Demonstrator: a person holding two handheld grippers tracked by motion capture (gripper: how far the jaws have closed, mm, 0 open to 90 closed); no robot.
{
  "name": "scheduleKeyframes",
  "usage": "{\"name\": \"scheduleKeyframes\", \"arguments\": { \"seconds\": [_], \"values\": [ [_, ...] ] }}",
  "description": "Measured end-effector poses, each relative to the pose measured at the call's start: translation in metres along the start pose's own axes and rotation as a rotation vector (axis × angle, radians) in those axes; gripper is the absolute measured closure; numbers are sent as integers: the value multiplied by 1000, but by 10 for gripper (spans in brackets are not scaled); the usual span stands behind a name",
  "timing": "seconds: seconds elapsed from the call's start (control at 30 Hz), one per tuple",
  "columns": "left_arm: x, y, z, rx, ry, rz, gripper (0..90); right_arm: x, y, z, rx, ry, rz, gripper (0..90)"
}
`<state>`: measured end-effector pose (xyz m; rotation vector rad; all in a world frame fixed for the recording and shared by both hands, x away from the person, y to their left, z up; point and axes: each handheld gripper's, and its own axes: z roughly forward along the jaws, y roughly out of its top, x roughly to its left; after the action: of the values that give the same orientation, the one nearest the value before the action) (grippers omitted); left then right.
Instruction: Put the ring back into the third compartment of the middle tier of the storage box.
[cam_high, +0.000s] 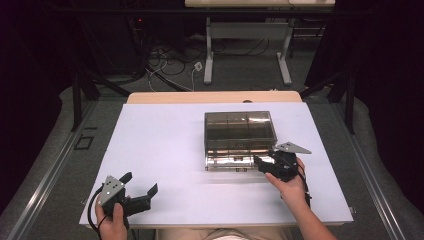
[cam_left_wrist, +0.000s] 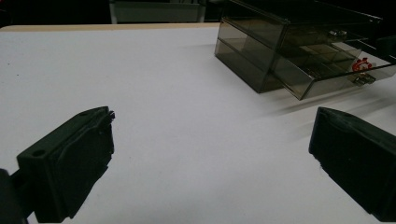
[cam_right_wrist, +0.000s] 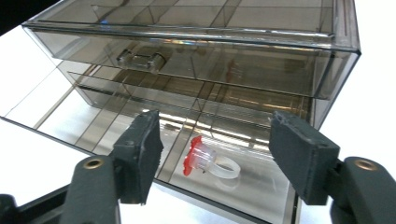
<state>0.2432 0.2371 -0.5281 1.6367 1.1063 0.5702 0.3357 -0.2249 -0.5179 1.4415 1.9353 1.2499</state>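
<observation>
A smoky clear drawer box (cam_high: 240, 130) (cam_left_wrist: 285, 51) (cam_right_wrist: 210, 60) stands on the white table (cam_high: 165, 150), right of the middle. Its bottom drawer (cam_high: 232, 161) (cam_right_wrist: 93, 121) is pulled out toward me. A small clear plastic ring with a red top (cam_right_wrist: 205, 161) (cam_left_wrist: 362, 64) lies on the drawer floor, near its right end. My right gripper (cam_high: 260, 162) (cam_right_wrist: 217, 135) hovers over that end, open, one pad on either side of the ring and neither touching it. My left gripper (cam_high: 140, 182) (cam_left_wrist: 212, 154) rests low at the table's near left corner, open, with nothing between its jaws.
The upper drawer's handle (cam_right_wrist: 137, 59) faces me, and that drawer is pushed in. A wooden strip (cam_high: 215, 96) runs along the table's far edge. Beyond it are cables on the floor (cam_high: 170, 65) and another table's legs (cam_high: 209, 55). Bare white tabletop lies between the two grippers.
</observation>
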Motion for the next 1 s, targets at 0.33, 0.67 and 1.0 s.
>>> {"name": "scheduleKeyframes", "arguments": {
  "seconds": [0.33,0.67,1.0],
  "values": [
    [0,0,0,-1,0,2,0,5,2,-3,0,23,-12,283],
    [0,0,0,0,-1,5,0,12,7,-9,7,41,-44,179],
    [0,1,-1,7,-2,15,0,14,8,-20,-1,60,-44,88]
  ]
}}
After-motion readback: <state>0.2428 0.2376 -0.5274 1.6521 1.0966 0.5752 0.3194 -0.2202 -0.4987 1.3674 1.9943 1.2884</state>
